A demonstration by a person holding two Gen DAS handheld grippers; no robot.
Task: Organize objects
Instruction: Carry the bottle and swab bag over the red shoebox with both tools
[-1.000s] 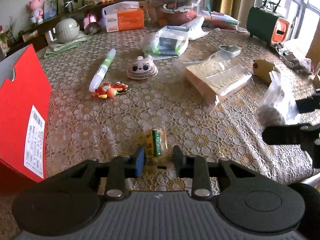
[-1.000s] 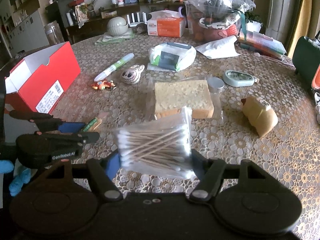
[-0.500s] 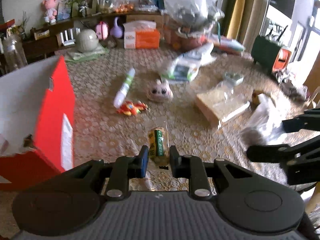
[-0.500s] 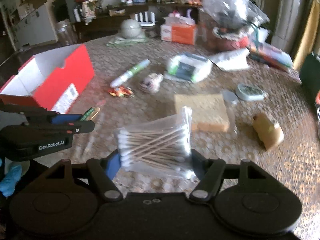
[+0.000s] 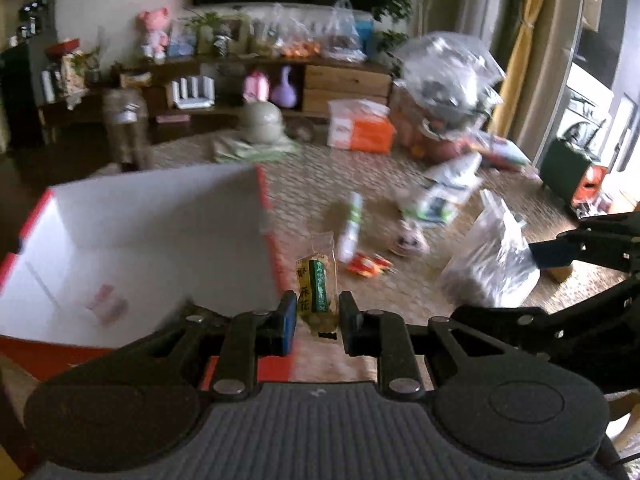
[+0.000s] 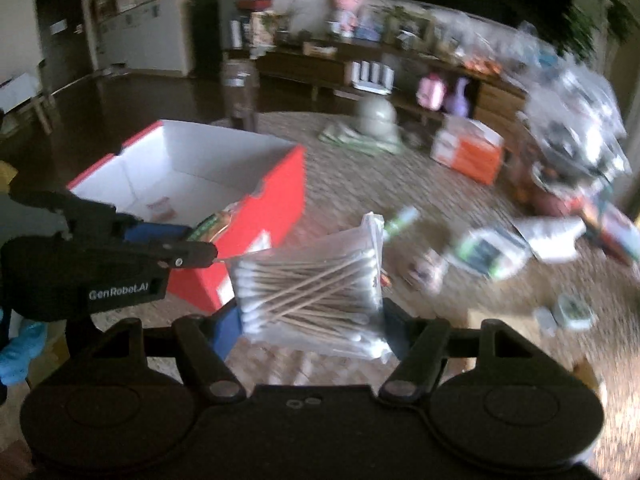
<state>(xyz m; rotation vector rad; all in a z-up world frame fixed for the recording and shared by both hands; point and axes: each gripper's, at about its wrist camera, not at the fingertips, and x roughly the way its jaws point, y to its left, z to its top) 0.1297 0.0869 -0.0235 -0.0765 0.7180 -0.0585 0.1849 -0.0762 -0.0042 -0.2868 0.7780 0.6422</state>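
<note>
- Left hand-held gripper: jaws narrow, pinching the lower end of a small snack packet; packet held in the air just beside the near wall of the red box.
- Right hand-held gripper: jaws closed on a bag of cotton swabs, above the surface, near the box corner.
- Judgement: both items light, soft film, likely slippery; the packet hangs floppy from an end pinch.
- Bag: squeeze across the swab bundle, not the loose top flap.

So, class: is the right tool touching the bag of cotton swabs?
Touching. The right wrist view shows the right tool with a finger pressed against each side of the bag of cotton swabs, held clear of the table.
</note>
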